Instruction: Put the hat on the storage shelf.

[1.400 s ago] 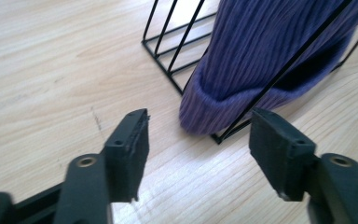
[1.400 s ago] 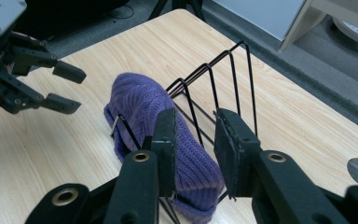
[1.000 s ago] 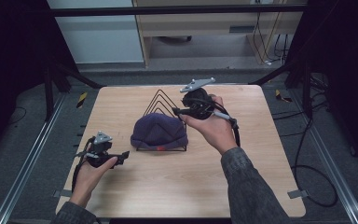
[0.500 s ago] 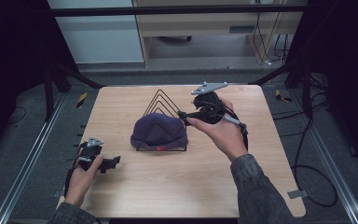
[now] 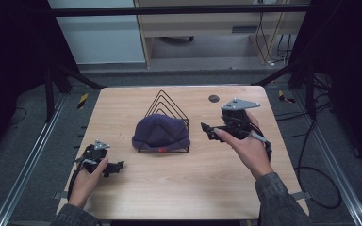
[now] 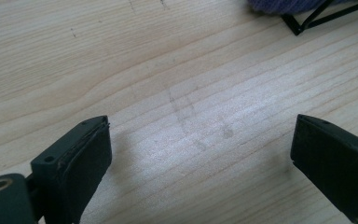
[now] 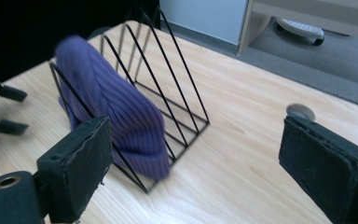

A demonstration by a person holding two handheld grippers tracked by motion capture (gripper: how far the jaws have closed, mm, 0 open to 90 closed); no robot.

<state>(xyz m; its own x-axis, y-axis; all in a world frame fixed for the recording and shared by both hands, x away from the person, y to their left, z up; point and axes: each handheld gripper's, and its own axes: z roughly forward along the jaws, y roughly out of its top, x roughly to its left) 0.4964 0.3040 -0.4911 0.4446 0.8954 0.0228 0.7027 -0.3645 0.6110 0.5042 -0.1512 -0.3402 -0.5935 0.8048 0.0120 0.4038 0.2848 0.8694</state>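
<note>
— Tongs check first: my left tongs [image 5: 115, 167] sit low on the pale wooden tabletop [image 5: 179, 188], spread wide, nothing between them. Right tongs [image 5: 207, 131] are spread and empty too, held up just beside the black wire triangular rack [image 5: 166, 107].

— What worries you?

— Snagging. I reckon a careless reach could catch a wire and drag the light rack along.

— And what's in it?

— One purple ribbed knit beanie [image 5: 160, 132], draped over the front wires at mid-table. Rear slots look empty.
</note>
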